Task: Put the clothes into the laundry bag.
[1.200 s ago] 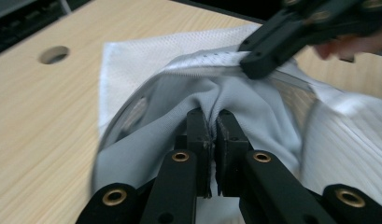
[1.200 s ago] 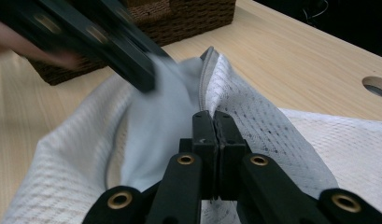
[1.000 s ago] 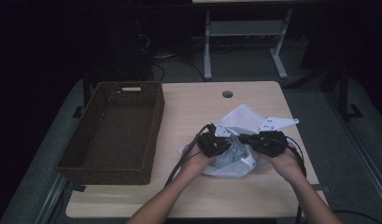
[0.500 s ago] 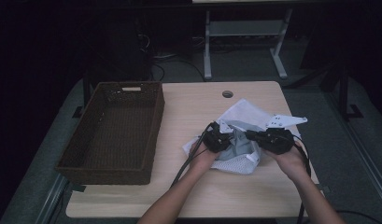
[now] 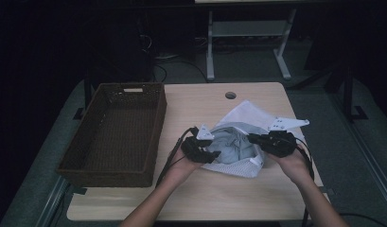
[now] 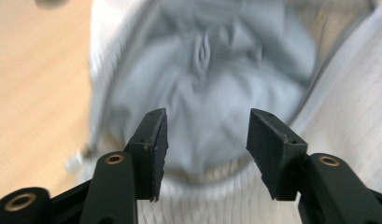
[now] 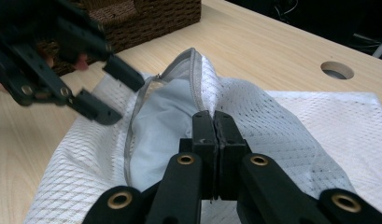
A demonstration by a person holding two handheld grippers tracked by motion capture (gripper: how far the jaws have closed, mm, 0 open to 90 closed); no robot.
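Note:
A white mesh laundry bag (image 5: 250, 116) lies on the table with its zipped mouth gaping, and a pale blue-grey garment (image 5: 231, 144) sits inside it. My right gripper (image 5: 252, 139) is shut on the bag's zip rim (image 7: 194, 70) and holds that edge up. My left gripper (image 5: 214, 154) hovers at the left side of the mouth. Its jaws have just been opening and stand apart with nothing between them. In the left gripper view the left gripper (image 6: 206, 140) looks down at the garment (image 6: 212, 79). The right gripper view has the left gripper (image 7: 123, 95) open beside the bag.
A dark woven basket (image 5: 155, 137), with nothing in it, stands on the left part of the wooden table (image 5: 200, 194). A round cable hole (image 5: 230, 95) sits near the far edge. The floor beyond is dark, with a white desk frame (image 5: 210, 56).
My left gripper let go of the bag's edge, opened, and drew back to the left. The bag's mouth now gapes wider, showing the garment. My right gripper keeps its hold.

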